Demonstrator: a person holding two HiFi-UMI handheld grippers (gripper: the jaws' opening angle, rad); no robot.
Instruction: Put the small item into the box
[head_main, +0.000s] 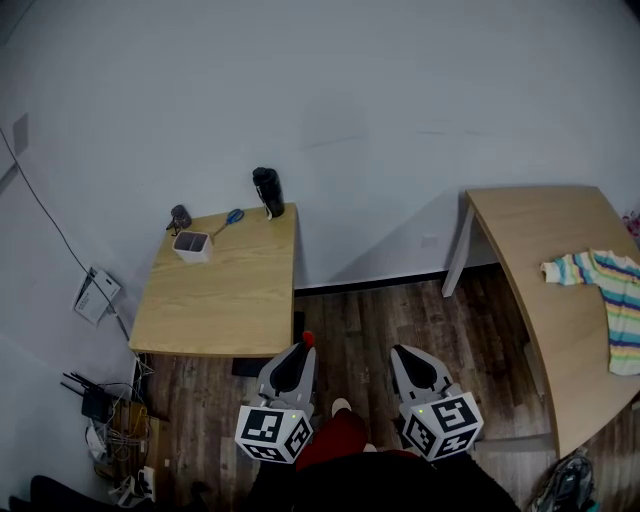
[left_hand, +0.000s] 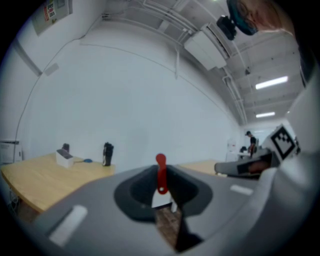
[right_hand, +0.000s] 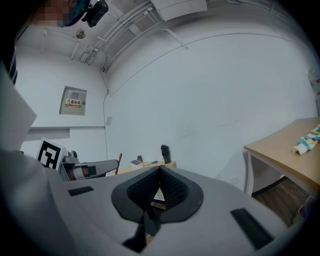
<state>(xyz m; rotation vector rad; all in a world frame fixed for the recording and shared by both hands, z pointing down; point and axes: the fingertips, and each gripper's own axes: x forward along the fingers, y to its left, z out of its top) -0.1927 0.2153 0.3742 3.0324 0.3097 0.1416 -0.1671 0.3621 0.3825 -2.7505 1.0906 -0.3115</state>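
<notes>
A white open box (head_main: 192, 245) stands at the far left of the small wooden table (head_main: 225, 300), well ahead of both grippers. My left gripper (head_main: 303, 348) hangs over the floor just off the table's near right corner, shut on a small red item (head_main: 308, 339) that pokes up from its tips. In the left gripper view the red item (left_hand: 160, 174) stands upright between the shut jaws, with the box (left_hand: 64, 157) far off to the left. My right gripper (head_main: 401, 353) is beside it, shut with nothing in it (right_hand: 160, 172).
On the same table are a black bottle (head_main: 268, 191), a small blue object (head_main: 233, 216) and a dark object (head_main: 180, 216). A second table (head_main: 560, 300) at the right carries a striped cloth (head_main: 605, 290). Cables and devices (head_main: 110, 420) lie on the floor at the left.
</notes>
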